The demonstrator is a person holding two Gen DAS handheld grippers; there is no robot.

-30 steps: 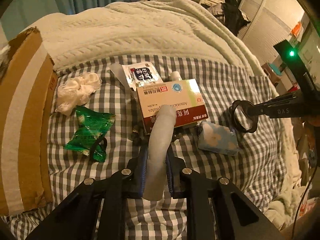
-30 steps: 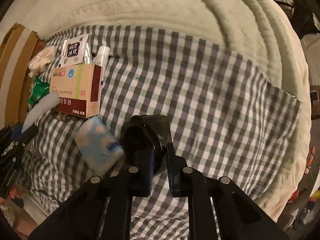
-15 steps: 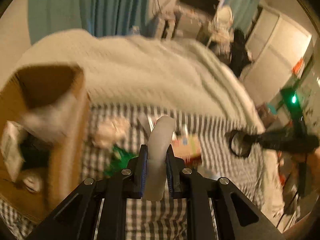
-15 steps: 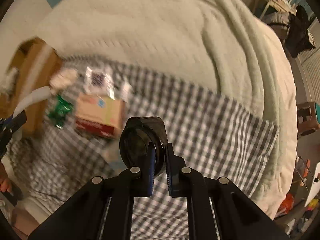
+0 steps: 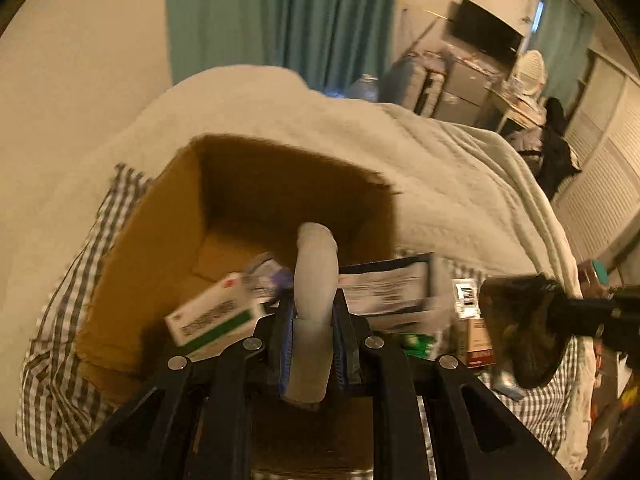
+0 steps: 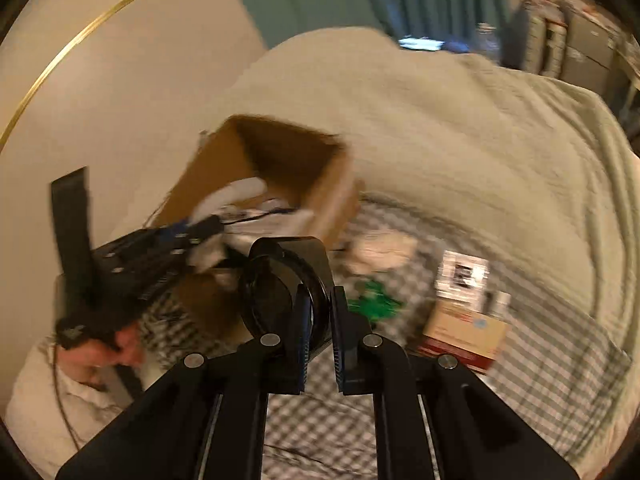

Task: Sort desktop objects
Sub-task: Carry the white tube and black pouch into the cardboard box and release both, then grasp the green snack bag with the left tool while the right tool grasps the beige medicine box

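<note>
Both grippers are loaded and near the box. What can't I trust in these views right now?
- Box floor: left wrist view, hidden by the left gripper and its white tube.
- Packet labels in the box: blurred.
- Items on the checked cloth: right wrist view, smeared by motion.
- Black round object: right gripper covers its near side.

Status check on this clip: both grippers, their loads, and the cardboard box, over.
Left gripper shut on pale grey tube, above open cardboard box. Right gripper shut on round black case. Nothing blocking box.

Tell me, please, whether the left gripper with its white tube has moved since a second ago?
Yes. The left gripper, shut on the white tube, has swung from above the checked cloth to over the open cardboard box.
</note>
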